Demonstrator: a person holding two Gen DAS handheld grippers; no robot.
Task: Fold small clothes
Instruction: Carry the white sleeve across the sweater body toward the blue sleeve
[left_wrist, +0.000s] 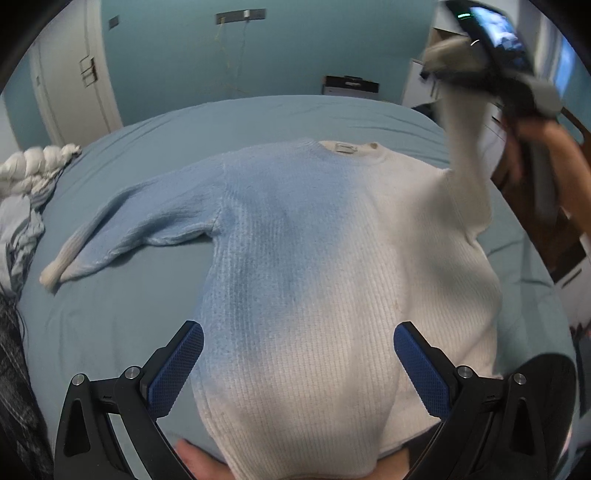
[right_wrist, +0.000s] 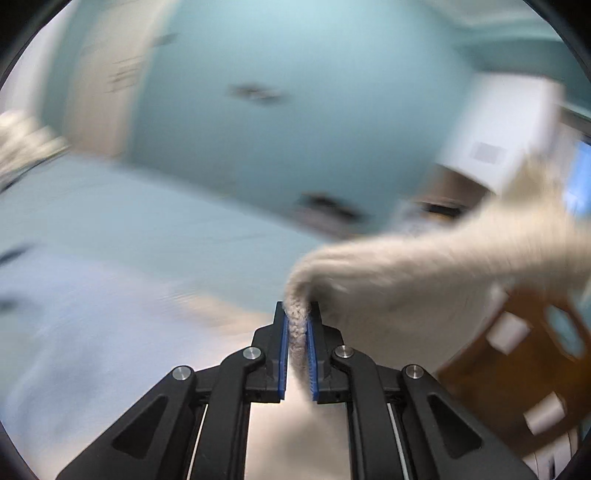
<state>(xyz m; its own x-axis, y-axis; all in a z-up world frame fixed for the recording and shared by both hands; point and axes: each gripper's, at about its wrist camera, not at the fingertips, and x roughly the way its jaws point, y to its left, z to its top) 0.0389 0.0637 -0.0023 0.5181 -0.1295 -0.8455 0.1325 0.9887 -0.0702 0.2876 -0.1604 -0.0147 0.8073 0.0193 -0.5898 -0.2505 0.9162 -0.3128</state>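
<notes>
Sweater (left_wrist: 314, 258): ribbed knit, pale blue shading to white, flat on the bed (left_wrist: 122, 325); one sleeve raised at 1 o'clock. Left tool (left_wrist: 298, 363) gapes wide, empty. Right wrist view: right tool (right_wrist: 297, 325) clamped on the cream cuff (right_wrist: 297, 325).

In the left wrist view a blue-and-white ribbed knit sweater (left_wrist: 295, 229) lies spread on the pale blue bedsheet (left_wrist: 122, 317), filling the centre of the frame, its neckline toward the top. One sleeve (left_wrist: 125, 229) stretches flat to the left; the other sleeve (left_wrist: 465, 147) rises at the upper right into the black right gripper (left_wrist: 439, 62) — clamped between its pads (right_wrist: 283, 350) in the right wrist view. The black left gripper (left_wrist: 298, 369) sits at the bottom, fingers spread either side of the hem. A white quilted bundle (left_wrist: 33, 166) rests at the left edge; a white door (left_wrist: 74, 74) stands behind it, upper left.
</notes>
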